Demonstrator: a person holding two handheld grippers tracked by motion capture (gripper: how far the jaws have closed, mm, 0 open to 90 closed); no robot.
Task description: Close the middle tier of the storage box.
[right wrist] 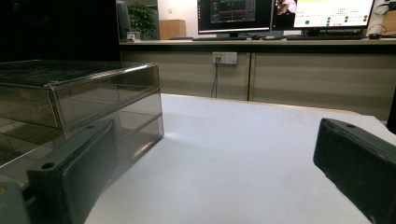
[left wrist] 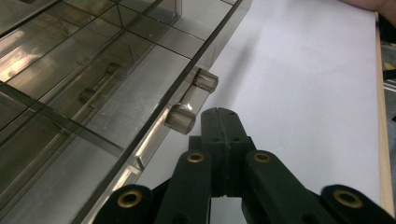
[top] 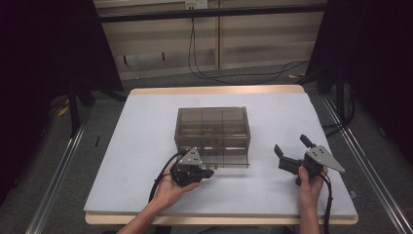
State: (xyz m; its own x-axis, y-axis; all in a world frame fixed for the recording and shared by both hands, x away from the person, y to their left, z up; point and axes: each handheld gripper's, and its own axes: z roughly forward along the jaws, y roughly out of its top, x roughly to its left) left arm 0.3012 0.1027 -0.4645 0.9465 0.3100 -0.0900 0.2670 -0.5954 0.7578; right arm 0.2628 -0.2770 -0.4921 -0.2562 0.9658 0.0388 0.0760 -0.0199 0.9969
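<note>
The left gripper (left wrist: 219,116), jaws clenched on nothing, is set beside the drawer handle (left wrist: 191,100) of the smoky drawer box (top: 213,127); the lowest drawer appears slightly pulled out. The right gripper (top: 292,148) is held released on the surface (top: 136,146). Next, the handle is probably to be hooked or pushed.

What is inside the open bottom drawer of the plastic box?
The drawer shows thin dividers and bare compartments. Its rear part stays covered by the box.

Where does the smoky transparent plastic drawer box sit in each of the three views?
High view: the smoky transparent plastic drawer box stands mid-table, its bottom drawer pulled out toward the person.
Left gripper view: it fills the upper left, its drawer handle just ahead of the shut left tongs.
Right gripper view: it stands at the left edge, behind one jaw of the open right tongs.
Shared landmark: the white table top.
</note>
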